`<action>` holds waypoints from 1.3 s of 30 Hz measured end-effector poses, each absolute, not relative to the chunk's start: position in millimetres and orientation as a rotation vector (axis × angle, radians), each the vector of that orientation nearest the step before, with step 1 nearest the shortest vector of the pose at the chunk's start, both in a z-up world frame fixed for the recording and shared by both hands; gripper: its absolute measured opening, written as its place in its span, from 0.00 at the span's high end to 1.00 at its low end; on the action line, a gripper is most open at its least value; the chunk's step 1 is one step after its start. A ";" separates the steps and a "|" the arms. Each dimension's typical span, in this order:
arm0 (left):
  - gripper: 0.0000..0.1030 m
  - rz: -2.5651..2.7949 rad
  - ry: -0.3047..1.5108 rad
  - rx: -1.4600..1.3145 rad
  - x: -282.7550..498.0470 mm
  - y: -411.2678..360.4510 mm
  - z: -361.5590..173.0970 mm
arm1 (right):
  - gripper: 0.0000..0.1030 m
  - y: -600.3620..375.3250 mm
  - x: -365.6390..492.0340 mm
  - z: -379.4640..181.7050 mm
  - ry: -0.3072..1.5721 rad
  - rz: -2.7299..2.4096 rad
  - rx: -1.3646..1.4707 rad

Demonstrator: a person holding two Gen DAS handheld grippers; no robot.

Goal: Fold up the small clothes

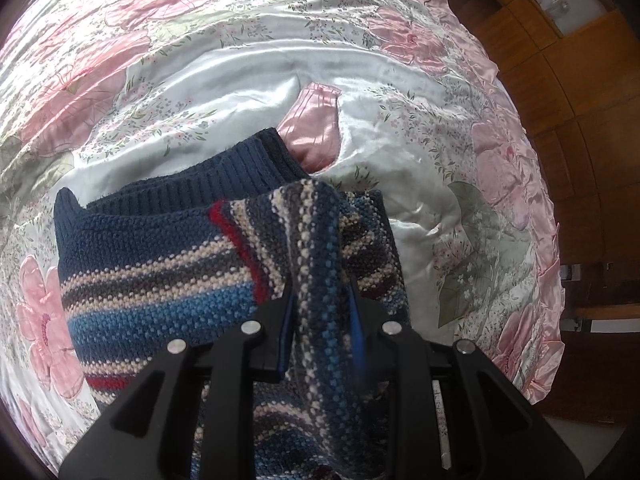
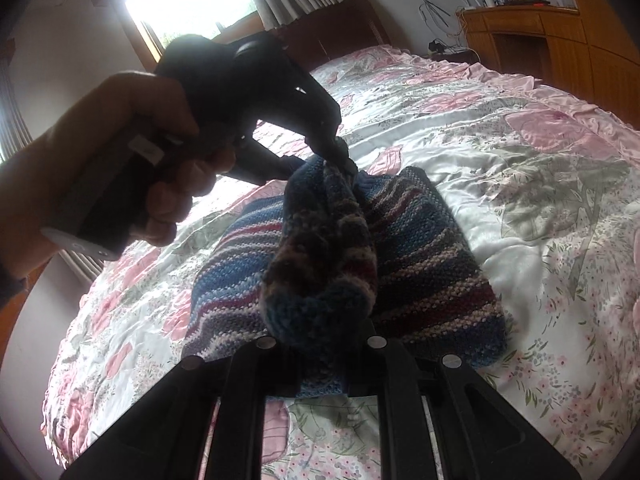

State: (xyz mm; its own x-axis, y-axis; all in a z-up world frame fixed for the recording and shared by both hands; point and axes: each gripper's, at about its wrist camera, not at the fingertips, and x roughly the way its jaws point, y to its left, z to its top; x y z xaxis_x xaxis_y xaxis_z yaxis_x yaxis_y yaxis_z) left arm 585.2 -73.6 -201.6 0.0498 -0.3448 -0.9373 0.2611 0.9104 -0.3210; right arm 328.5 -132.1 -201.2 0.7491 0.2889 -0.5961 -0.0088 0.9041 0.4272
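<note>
I am clamping my left gripper and right gripper on one raised fold of the sweater, which is lying mid-bedspread. Open satin is spreading toward twelve; a wooden cabinet is standing beyond at one.

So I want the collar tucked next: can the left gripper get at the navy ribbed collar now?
Probably not yet: the left gripper is shut on a fold of the striped sweater. The collar lies uncovered just beyond.
</note>
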 end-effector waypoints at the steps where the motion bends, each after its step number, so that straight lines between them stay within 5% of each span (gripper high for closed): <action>1: 0.79 -0.457 1.447 -0.059 584.4 -76.0 -202.1 | 0.88 -133.9 328.0 -202.0 0.713 0.168 0.426; 12: 0.78 -0.393 1.429 -0.002 574.2 -102.8 -209.6 | 0.87 -174.4 328.7 -230.6 0.778 0.218 0.642; 18: 0.59 -0.407 1.393 -0.011 564.5 -109.5 -219.6 | 0.85 -187.3 329.9 -244.0 0.808 0.253 0.730; 21: 0.41 -0.451 1.351 -0.054 558.8 -105.6 -214.3 | 0.68 -195.5 329.1 -246.6 0.799 0.281 0.777; 24: 0.29 -0.494 1.272 -0.132 553.2 -84.9 -193.5 | 0.27 -215.4 324.1 -246.0 0.748 0.293 0.865; 25: 0.26 -0.509 1.240 -0.163 549.6 -73.4 -185.1 | 0.23 -223.8 323.1 -247.8 0.740 0.309 0.911; 32: 0.22 -0.609 1.151 -0.424 483.3 35.6 -169.6 | 0.18 -237.4 348.0 -254.1 0.810 0.463 0.973; 39: 0.18 -0.644 1.156 -0.640 375.6 124.5 -206.2 | 0.17 -224.2 412.1 -247.9 1.100 0.526 0.817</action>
